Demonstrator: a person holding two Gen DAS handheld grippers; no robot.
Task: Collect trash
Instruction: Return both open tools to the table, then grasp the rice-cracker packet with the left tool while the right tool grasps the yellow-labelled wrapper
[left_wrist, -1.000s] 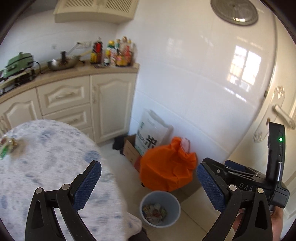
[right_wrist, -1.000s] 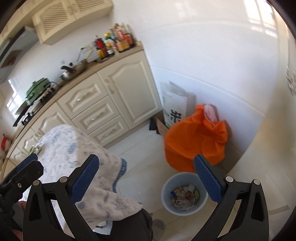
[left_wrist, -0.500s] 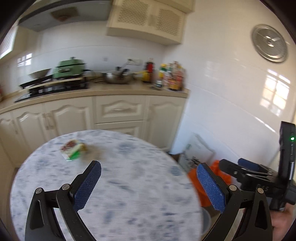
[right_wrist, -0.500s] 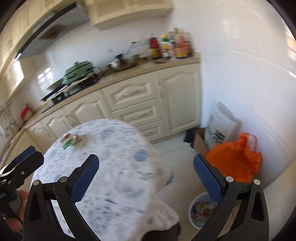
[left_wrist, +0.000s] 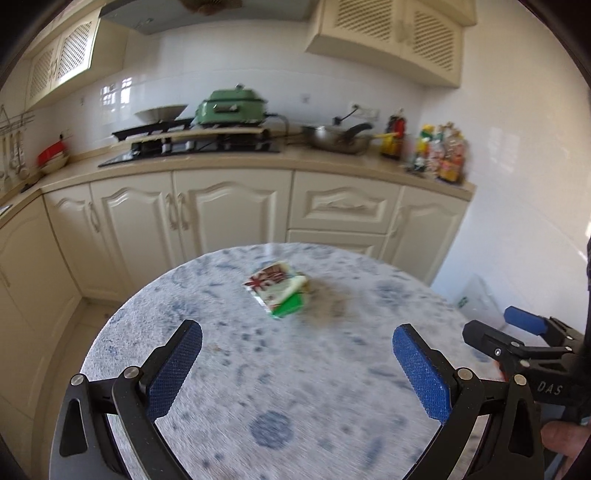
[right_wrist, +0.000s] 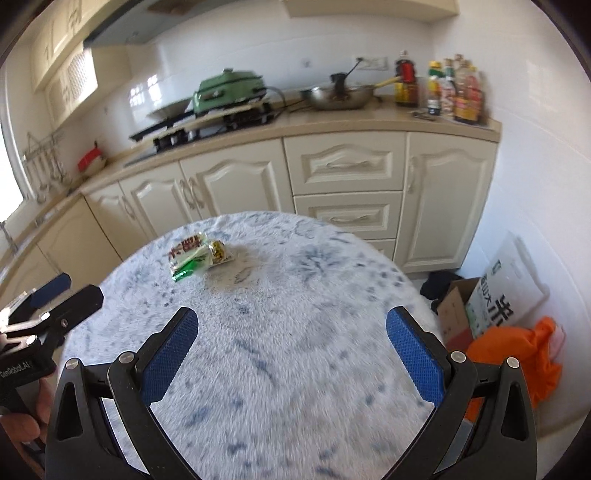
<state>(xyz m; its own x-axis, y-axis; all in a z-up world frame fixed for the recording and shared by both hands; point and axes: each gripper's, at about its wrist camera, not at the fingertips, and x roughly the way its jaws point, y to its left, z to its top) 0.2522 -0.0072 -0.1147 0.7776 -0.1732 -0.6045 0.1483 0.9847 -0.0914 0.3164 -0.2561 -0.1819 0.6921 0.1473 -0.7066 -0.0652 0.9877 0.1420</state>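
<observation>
Crumpled plastic snack wrappers, printed in red, white and green (left_wrist: 279, 291), lie in a small heap on the round table covered with a white cloth mottled in blue (left_wrist: 295, 387), toward its far edge and nearer the left side as the right wrist camera sees it (right_wrist: 197, 256); a smaller yellowish wrapper (right_wrist: 218, 250) touches the heap on its right. The left gripper (left_wrist: 293, 369) hovers over the near part of the tabletop with its blue-padded black jaws spread wide and nothing between them, well short of the wrappers. The right gripper (right_wrist: 291, 350) hangs over the near edge of the table likewise, jaws released and empty. Each gripper shows in the other's view at the side, with part of a hand (right_wrist: 22, 417) on its handle. Behind the table runs a row of cream cabinets (left_wrist: 229, 214) under a beige counter (right_wrist: 332, 120), which carries a green lidded cooker (left_wrist: 231, 107), a steel wok (left_wrist: 338, 138) and a cluster of sauce bottles (right_wrist: 450, 92) at its right end. On the floor to the right of the table are an orange plastic bag (right_wrist: 517, 358), a brown cardboard box (right_wrist: 456, 306) and a white printed sack (right_wrist: 508, 291) leaning on the tiled wall.
</observation>
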